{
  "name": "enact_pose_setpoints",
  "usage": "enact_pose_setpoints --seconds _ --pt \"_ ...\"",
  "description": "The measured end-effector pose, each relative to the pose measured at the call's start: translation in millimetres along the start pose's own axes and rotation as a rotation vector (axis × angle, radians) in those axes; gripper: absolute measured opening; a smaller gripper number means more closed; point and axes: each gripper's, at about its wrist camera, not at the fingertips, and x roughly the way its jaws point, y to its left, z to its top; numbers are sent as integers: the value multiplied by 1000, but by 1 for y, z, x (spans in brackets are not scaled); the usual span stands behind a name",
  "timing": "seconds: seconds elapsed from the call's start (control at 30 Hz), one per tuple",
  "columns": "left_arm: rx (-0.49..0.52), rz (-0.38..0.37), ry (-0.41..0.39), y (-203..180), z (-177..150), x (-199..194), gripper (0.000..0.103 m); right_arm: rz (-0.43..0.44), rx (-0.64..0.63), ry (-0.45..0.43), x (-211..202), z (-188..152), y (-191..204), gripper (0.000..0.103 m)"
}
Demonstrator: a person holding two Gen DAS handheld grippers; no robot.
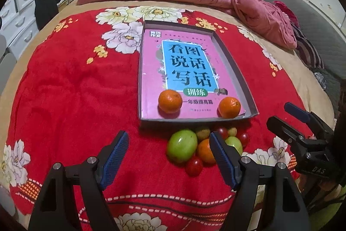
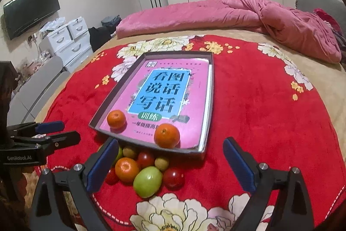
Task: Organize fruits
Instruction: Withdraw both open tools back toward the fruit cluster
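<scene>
Holding both grippers low over the red floral blanket [image 1: 71,88], we have nothing grasped. Our left gripper [image 1: 168,157] has its blue pads spread wide; the right pad [image 1: 220,157] covers part of the loose orange [image 1: 204,152] and of a smaller green fruit [image 1: 234,143] in the fruit pile. Our right gripper [image 2: 170,163] is spread just as wide, empty, w/ its left pad [image 2: 101,166] blocking the far-left bit of the pile; one cherry tomato [image 2: 111,176] peeks out beside it.

Pile sits on the blanket, touching the near wall of the grey tray [image 1: 244,83]. In the left view we make out a big green fruit [image 1: 182,145], a cherry tomato [image 1: 194,166] in front, plus small greenish and red ones behind, bunched too tight to count. Right view gives a clearer read: green fruit [image 2: 148,181], orange [image 2: 127,169], tomatoes, two small olive-green ones.

Inside the tray a pink book [image 1: 183,66] fills nearly the whole floor. Two oranges rest on its near end, one left [image 1: 170,101], one right [image 1: 229,107], well apart.

Lens edges cut off both gripper bodies. A pink quilt [image 2: 237,12] lies bunched at the far side of the bed.
</scene>
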Motion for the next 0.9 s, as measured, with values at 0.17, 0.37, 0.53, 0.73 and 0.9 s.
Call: enact_pose_setpoints --seconds 0.17,0.37,0.53,0.73,0.9 --pt "3 1 28 4 -10 4 78 5 -16 23 0 -11 4 98" --pt "10 6 38 3 -17 5 78 7 -21 52 2 -20 4 98" --pt "9 4 52 3 -19 7 78 4 -27 76 4 -27 4 98" --pt "28 7 86 -1 -26 14 78 12 -27 126 11 -36 1 98" --pt "39 8 113 -5 -30 21 78 21 -46 154 15 -46 5 98"
